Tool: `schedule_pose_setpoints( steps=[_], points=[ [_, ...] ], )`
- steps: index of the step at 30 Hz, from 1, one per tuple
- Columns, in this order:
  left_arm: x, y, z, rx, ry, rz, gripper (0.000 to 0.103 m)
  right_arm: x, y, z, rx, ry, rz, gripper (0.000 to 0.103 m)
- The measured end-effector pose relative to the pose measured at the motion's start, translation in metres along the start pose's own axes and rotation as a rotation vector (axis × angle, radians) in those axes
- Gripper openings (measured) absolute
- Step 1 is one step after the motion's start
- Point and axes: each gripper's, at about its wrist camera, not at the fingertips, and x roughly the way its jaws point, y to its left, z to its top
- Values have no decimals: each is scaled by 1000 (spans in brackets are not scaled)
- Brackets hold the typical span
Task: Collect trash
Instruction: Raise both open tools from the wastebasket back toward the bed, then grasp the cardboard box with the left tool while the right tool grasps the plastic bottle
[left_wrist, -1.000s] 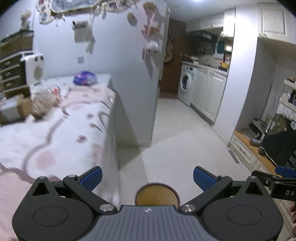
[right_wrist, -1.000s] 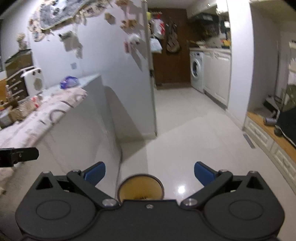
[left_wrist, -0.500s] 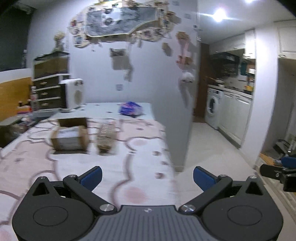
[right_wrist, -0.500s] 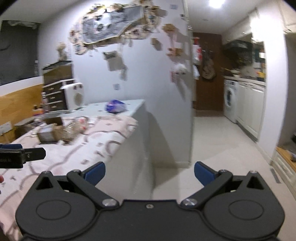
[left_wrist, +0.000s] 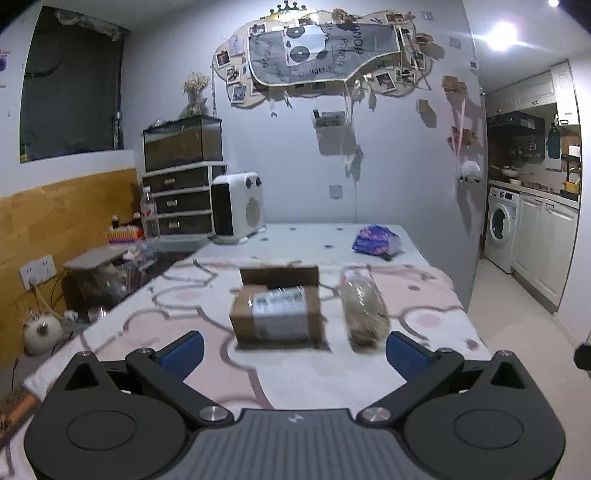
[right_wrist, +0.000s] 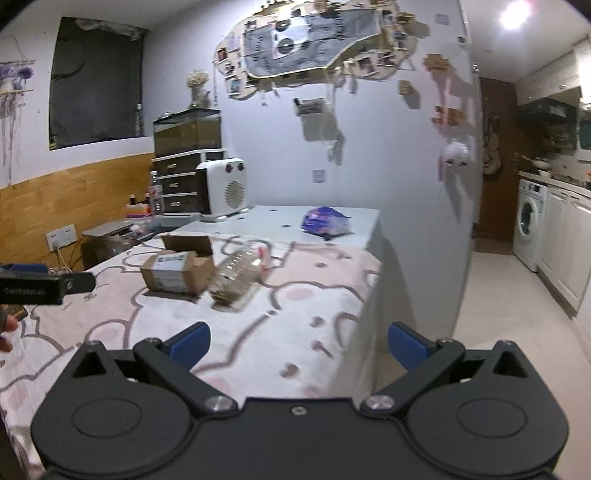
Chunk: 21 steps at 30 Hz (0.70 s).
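Left wrist view shows both tongs, left gripper (left_wrist: 293, 350) and right gripper (right_wrist: 299, 341), wide open and empty before a crushed clear plastic bottle (left_wrist: 364, 310), probably light and springy, best pinched mid-body.

Your left wrist camera looks level down the table (left_wrist: 295, 373) from just above its near end, squarely facing the cardboard box (left_wrist: 277, 314) and plastic bottle (left_wrist: 364, 310). Your right wrist camera sits further right, off the table's corner, seeing both obliquely. Both views share the white heater (left_wrist: 238, 206) and the decorated wall.
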Motion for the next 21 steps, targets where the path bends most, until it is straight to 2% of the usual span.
schedule_pose_setpoints(
  steps=[3,7,12,17,21],
  points=[
    [24,14,6,-16,-42,-61,103,16,10,9,6,-2,23,103],
    [70,29,8,-44,-18,-126,103,40,19,16,35,-2,35,103],
    [127,49,12,-137,-16,-92,101,68,26,18,85,20,52,103],
    [183,73,13,-218,8,-62,94,93,33,20,80,44,65,103],
    [216,93,5,-316,35,-92,93,115,38,24,94,56,69,103]
  ],
)
